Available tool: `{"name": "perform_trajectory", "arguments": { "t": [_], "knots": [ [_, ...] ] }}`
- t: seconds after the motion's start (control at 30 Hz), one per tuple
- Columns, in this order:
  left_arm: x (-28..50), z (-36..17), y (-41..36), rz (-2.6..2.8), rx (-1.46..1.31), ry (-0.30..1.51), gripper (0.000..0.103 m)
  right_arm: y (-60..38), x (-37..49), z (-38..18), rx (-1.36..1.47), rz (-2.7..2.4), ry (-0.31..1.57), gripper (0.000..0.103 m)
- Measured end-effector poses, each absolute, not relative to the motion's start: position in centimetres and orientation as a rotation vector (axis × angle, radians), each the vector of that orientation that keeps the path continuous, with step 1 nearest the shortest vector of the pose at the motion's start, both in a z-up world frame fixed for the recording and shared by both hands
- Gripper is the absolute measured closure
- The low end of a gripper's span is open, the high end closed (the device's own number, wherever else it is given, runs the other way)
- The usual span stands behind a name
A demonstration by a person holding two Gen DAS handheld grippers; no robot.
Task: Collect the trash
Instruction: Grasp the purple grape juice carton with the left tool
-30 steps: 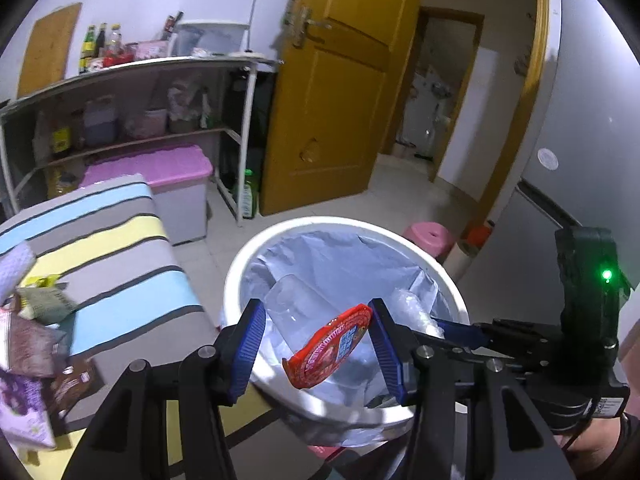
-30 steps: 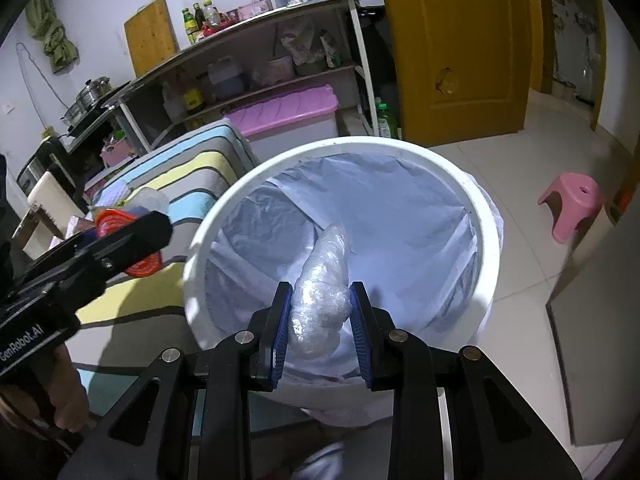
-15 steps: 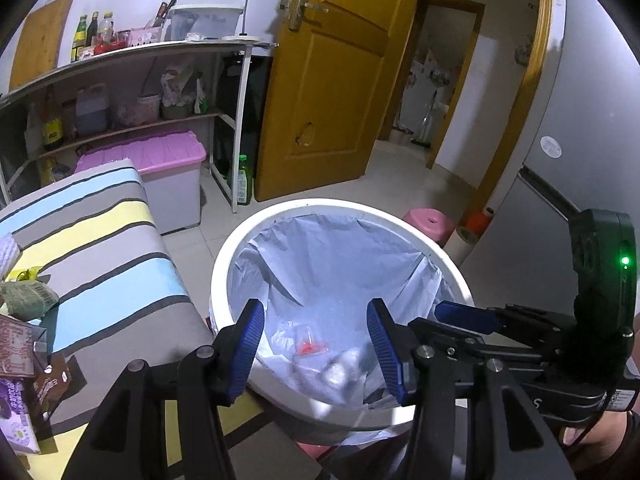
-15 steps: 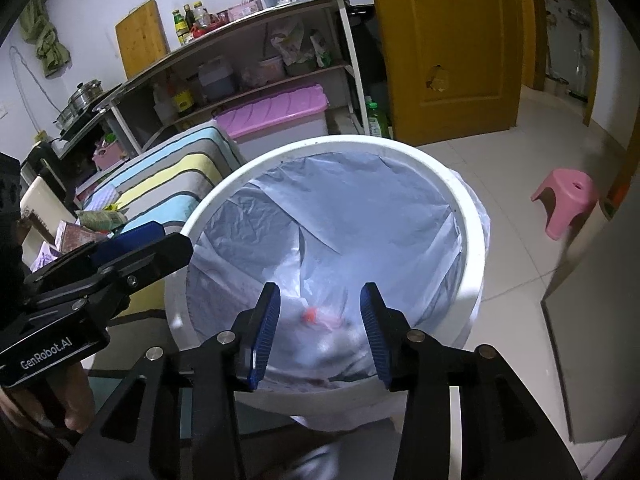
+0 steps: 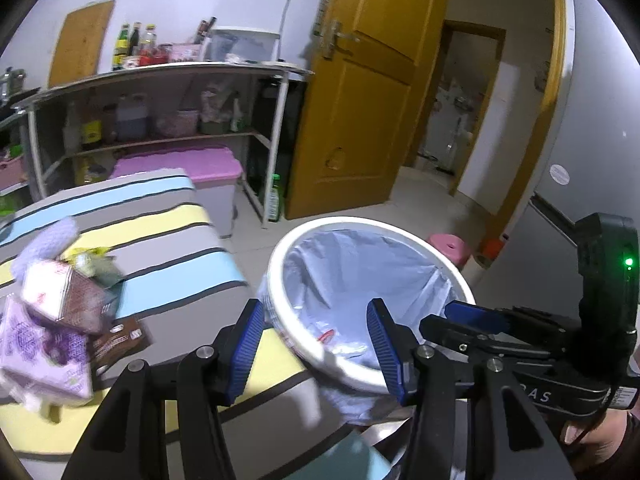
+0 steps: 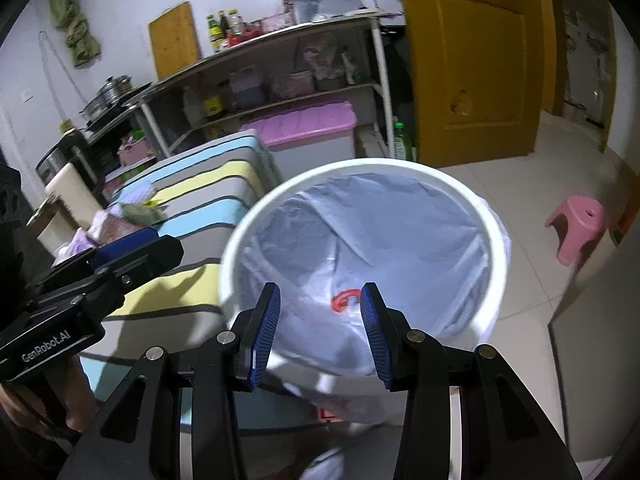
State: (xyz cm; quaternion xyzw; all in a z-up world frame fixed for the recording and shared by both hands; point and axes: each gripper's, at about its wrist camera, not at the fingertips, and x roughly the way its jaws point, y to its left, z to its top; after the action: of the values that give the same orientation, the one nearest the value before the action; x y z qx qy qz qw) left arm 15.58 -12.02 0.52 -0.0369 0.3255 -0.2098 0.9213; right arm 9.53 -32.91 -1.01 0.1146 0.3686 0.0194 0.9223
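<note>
Deep inside the lined bin [image 6: 496, 248], a red-rimmed lid [image 6: 345, 298] shows only in part among blurred clear plastic. Left gripper [image 5: 316, 344] stands wide apart and empty above the near rim. Right gripper [image 6: 320, 330] is parted, nothing between. Wrappers [image 5: 60, 308] crowd the striped table [image 5: 172, 256] beside the bin.

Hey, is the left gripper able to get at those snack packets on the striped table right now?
Probably yes. The left gripper is open and empty, and the snack packets lie uncovered on the striped table, left of the trash bin, with nothing between them.
</note>
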Motion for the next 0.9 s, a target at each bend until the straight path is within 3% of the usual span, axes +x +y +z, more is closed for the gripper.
{"name": "perform_trajectory", "arguments": {
  "t": [0.9],
  "knots": [
    [9.7, 1.5, 0.8, -0.123, -0.175, 0.623, 0.05, -21.9, 10.0, 0.1, 0.148, 0.328, 0.766, 0.06]
  ]
}}
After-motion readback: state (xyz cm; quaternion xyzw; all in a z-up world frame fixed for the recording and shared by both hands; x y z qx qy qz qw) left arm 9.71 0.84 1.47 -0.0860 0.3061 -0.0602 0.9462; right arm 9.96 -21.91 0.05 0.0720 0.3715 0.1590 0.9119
